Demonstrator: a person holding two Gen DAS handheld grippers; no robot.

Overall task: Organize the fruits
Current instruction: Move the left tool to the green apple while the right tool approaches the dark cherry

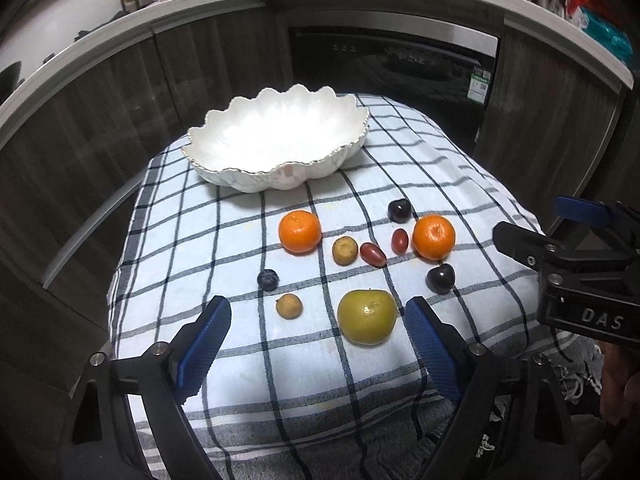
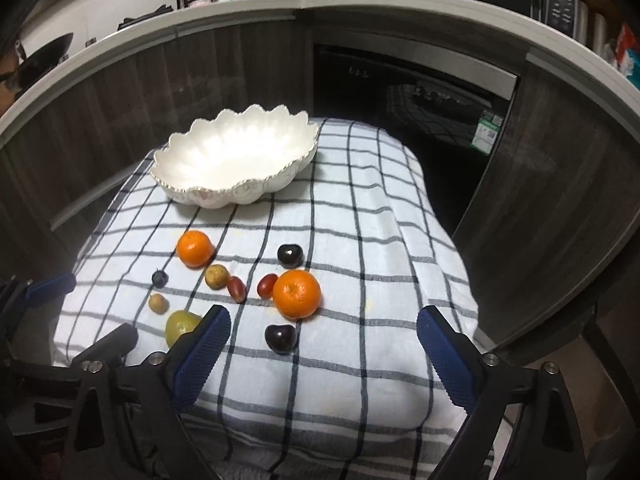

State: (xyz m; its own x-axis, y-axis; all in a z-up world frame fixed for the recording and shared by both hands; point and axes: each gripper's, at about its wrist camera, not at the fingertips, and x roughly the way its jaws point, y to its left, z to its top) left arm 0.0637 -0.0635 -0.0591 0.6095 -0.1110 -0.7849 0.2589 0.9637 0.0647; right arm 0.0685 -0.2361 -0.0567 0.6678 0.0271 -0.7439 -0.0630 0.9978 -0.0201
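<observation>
Left wrist: green fruit [image 1: 367, 322] just ahead of gripper [image 1: 318, 344]

2 oranges [image 1: 300, 231], a green apple [image 1: 367, 317], 2 dark cherries [image 1: 440, 278] and small fruits lie scattered before the empty white bowl [image 1: 276, 136].

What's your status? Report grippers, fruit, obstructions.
Left gripper open, right gripper open, both empty. Fruit on cloth, bowl empty. Nothing blocking.
</observation>
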